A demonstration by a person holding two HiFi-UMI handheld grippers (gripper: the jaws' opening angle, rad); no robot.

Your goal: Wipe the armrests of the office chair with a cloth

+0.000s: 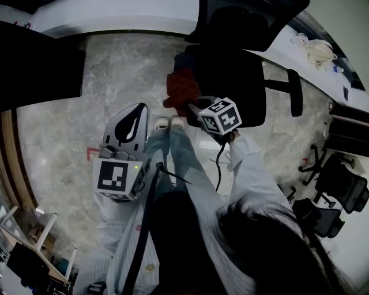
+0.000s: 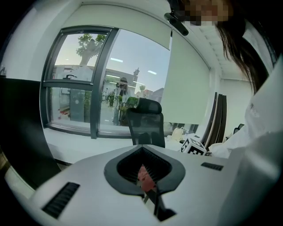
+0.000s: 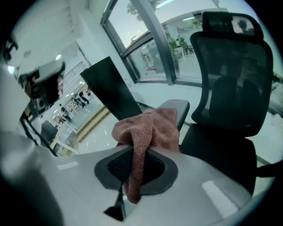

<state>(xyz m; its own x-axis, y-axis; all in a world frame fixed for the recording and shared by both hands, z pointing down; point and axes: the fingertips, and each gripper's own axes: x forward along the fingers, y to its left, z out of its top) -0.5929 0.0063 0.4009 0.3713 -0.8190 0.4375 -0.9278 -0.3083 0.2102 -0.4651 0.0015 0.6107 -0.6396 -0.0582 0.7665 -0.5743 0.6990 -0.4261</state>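
Note:
The black office chair [image 1: 230,78] stands before me, its mesh back [image 3: 225,66] upright. A reddish-brown cloth [image 1: 183,87] lies bunched on the chair's left armrest [image 3: 179,108]. My right gripper [image 1: 194,107] is at that armrest, shut on the cloth [image 3: 148,128]. One fold runs down between the jaws of this gripper [image 3: 134,173]. The other armrest [image 1: 296,92] is bare. Low and to the left of the chair is my left gripper [image 1: 134,118], apart from it. This left gripper [image 2: 148,181] is shut and holds nothing.
A white desk [image 1: 115,17] runs along the far side, and a dark panel [image 1: 34,63] is at the left. More black chairs [image 1: 340,187] stand at the right. My legs and shoes [image 1: 170,124] are just in front of the chair. A large window [image 2: 88,88] is behind it.

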